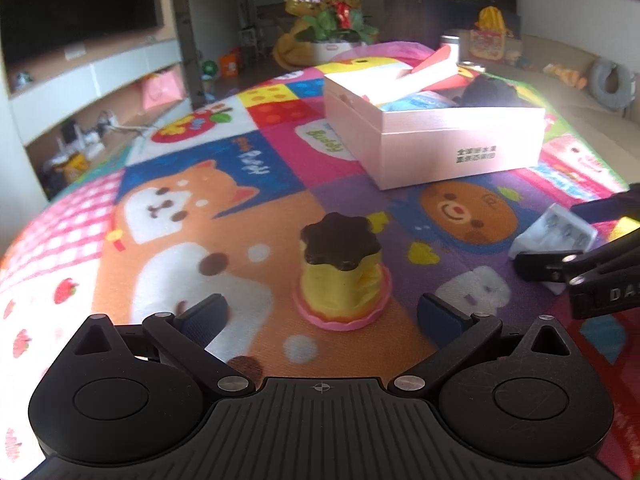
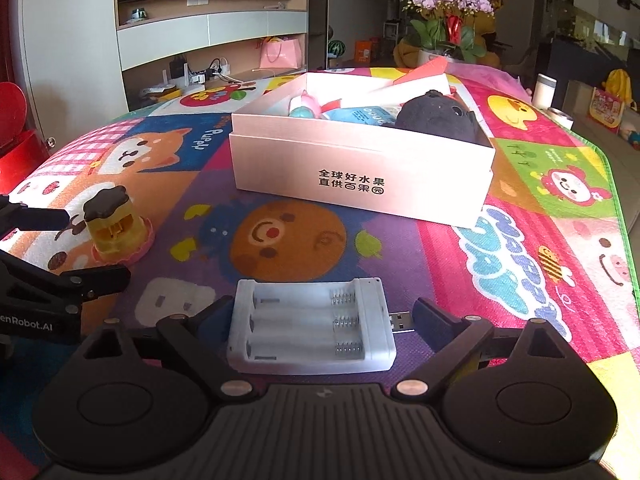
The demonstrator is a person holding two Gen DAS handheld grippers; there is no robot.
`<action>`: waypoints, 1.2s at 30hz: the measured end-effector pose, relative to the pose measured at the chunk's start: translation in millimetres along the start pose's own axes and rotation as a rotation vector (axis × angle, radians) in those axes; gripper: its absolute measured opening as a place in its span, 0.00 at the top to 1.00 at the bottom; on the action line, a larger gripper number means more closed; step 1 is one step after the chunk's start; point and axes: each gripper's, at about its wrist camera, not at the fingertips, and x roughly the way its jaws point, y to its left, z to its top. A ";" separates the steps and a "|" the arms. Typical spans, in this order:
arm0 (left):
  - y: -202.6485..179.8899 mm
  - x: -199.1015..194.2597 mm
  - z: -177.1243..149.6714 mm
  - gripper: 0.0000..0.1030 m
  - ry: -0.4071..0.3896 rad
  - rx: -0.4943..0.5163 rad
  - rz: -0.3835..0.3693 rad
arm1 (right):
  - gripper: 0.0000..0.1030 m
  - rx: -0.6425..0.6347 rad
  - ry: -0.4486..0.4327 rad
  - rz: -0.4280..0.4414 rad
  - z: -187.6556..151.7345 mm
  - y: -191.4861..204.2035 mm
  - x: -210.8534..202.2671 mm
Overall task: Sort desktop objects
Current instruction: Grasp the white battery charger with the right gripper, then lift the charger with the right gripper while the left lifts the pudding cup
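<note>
The pink box (image 2: 360,176) already held a plush toy (image 2: 436,114) and other bits. Two things remained on the table (image 2: 520,248): the pudding toy (image 1: 340,276) before the wide-open, empty left tool (image 1: 320,316), and the battery charger (image 2: 312,326) between the spread, non-gripping jaws of the right tool (image 2: 320,320).

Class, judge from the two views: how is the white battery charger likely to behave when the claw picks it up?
The white battery charger looks like a rigid plastic shell, so probably stiff. Its bays are empty, so likely light. It lies flat on the mat, unlikely to roll; the smooth sides may slip, and the protruding USB plug could snag.
</note>
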 end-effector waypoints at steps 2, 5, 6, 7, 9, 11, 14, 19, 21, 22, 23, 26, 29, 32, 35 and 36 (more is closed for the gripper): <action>2.8 3.5 3.3 0.00 0.006 -0.032 -0.047 | 0.07 0.003 0.000 -0.003 0.3 0.4 0.3; 0.3 8.7 9.0 0.23 0.000 -0.042 -0.041 | 0.06 0.008 -0.001 -0.003 0.4 0.5 0.8; -0.9 10.5 11.2 0.25 -0.004 -0.037 -0.033 | 0.06 0.008 -0.002 -0.003 0.4 0.6 0.8; -1.6 12.0 12.9 0.25 0.000 -0.036 -0.039 | 0.06 0.007 -0.002 -0.004 0.2 0.8 0.6; -2.7 13.4 14.0 0.24 0.003 -0.029 -0.043 | 0.06 0.007 -0.003 -0.004 -0.3 0.6 0.5; -3.4 13.4 14.4 0.25 0.004 -0.016 -0.045 | 0.06 0.009 -0.002 -0.003 -0.2 0.7 0.4; -3.3 10.0 14.3 0.39 0.000 -0.005 -0.050 | 0.06 0.008 -0.003 -0.004 -0.1 1.0 0.4; -17.4 -1.5 6.8 0.41 -0.019 0.084 -0.020 | 0.05 0.008 -0.003 -0.004 -0.2 0.7 0.4; -25.5 -7.1 -0.2 0.41 -0.040 0.142 0.007 | 0.05 0.006 -0.007 -0.012 -0.7 1.5 0.0; -28.3 -10.0 -3.1 0.41 -0.051 0.165 0.020 | 0.05 0.004 -0.013 -0.028 -1.1 2.6 -1.2; -29.5 -12.0 -4.8 0.41 -0.056 0.177 0.026 | 0.05 -0.004 -0.023 -0.051 -2.1 5.1 -2.9; -27.9 -14.1 -6.0 0.40 -0.055 0.168 0.023 | 0.05 -0.069 -0.053 -0.115 -5.2 17.8 -7.0; -26.6 -14.6 -7.1 0.40 -0.059 0.163 0.017 | 0.05 -0.132 -0.073 -0.157 -7.1 28.4 -8.7; -25.1 -14.0 -7.7 0.41 -0.061 0.157 0.011 | 0.05 -0.139 -0.071 -0.164 -6.2 28.9 -8.8; -23.7 -13.8 -7.5 0.38 -0.060 0.151 0.007 | 0.05 -0.139 -0.069 -0.165 -5.9 28.8 -8.4; -23.0 -13.6 -7.4 0.36 -0.060 0.150 0.008 | 0.05 -0.142 -0.069 -0.167 -5.9 29.4 -8.2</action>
